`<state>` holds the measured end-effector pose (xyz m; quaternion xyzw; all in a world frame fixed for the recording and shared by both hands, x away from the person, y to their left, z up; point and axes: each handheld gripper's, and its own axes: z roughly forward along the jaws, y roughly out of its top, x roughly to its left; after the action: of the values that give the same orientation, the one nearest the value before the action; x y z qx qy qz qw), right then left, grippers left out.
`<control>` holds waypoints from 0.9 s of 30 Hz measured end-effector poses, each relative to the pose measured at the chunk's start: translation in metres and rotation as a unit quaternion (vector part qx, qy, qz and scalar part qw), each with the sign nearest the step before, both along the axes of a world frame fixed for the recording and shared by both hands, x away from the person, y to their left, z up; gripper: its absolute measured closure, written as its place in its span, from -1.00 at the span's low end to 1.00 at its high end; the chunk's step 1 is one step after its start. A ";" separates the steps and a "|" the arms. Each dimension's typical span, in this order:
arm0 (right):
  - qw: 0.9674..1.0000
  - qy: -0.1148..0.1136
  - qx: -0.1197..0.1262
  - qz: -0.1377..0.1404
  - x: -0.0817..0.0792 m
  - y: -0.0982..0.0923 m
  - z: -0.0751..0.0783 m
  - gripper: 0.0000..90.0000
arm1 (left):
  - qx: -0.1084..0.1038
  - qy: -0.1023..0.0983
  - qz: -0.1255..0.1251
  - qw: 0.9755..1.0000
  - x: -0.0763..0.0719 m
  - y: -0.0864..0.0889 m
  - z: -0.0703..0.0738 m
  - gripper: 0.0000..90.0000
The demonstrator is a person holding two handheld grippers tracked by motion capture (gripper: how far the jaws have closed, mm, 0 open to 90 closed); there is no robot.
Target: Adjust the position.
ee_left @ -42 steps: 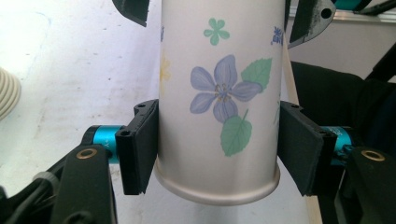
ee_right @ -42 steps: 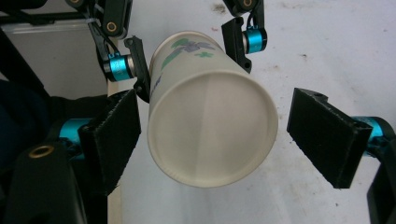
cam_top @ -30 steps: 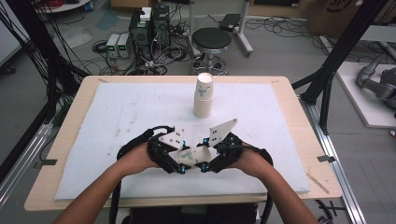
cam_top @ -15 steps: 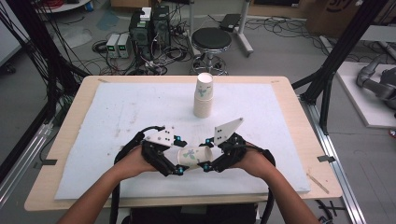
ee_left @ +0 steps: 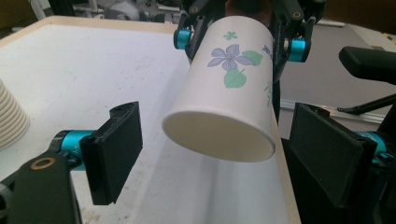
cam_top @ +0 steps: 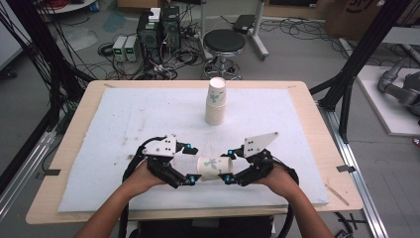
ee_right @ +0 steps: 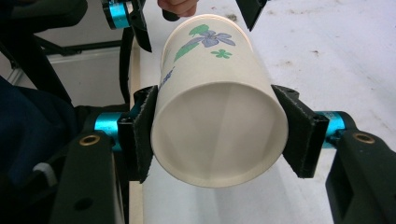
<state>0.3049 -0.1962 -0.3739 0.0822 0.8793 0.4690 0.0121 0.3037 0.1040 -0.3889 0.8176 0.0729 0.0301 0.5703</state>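
Note:
A white paper cup point(cam_top: 214, 167) with a purple flower print lies on its side in the air, low over the front of the table. My right gripper point(cam_top: 229, 165) is shut on it; in the right gripper view both pads point(ee_right: 144, 135) press the cup point(ee_right: 219, 116) near its close end. My left gripper point(cam_top: 190, 163) faces it from the left. Its jaws have just been opening and stand open, with the cup's other end point(ee_left: 224, 102) between the pads point(ee_left: 116, 149), untouched.
A stack of paper cups point(cam_top: 216, 101) stands upright at the back middle of the white mat point(cam_top: 124, 119), and shows at the edge of the left gripper view point(ee_left: 11, 116). Beyond the table are a stool point(cam_top: 224, 42) and electronics boxes point(cam_top: 158, 27).
The left gripper's jaws have opened off the cup and the two hands have drawn apart. The cup now shows between them, held by the right gripper alone.

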 end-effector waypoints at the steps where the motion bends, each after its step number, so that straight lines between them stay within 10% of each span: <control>1: 1.000 0.002 0.002 -0.001 -0.001 -0.001 -0.001 -0.17 | -0.009 -0.001 -0.001 1.000 0.000 -0.001 0.000 -0.61; 27: 0.998 0.020 0.061 -0.003 -0.006 -0.015 -0.009 -0.17 | -0.045 0.005 -0.018 0.999 -0.003 -0.015 -0.014 -0.61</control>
<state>0.2989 -0.2115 -0.3830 0.0947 0.8487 0.5203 -0.0095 0.3005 0.0893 -0.4032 0.7927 0.0621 0.0122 0.6063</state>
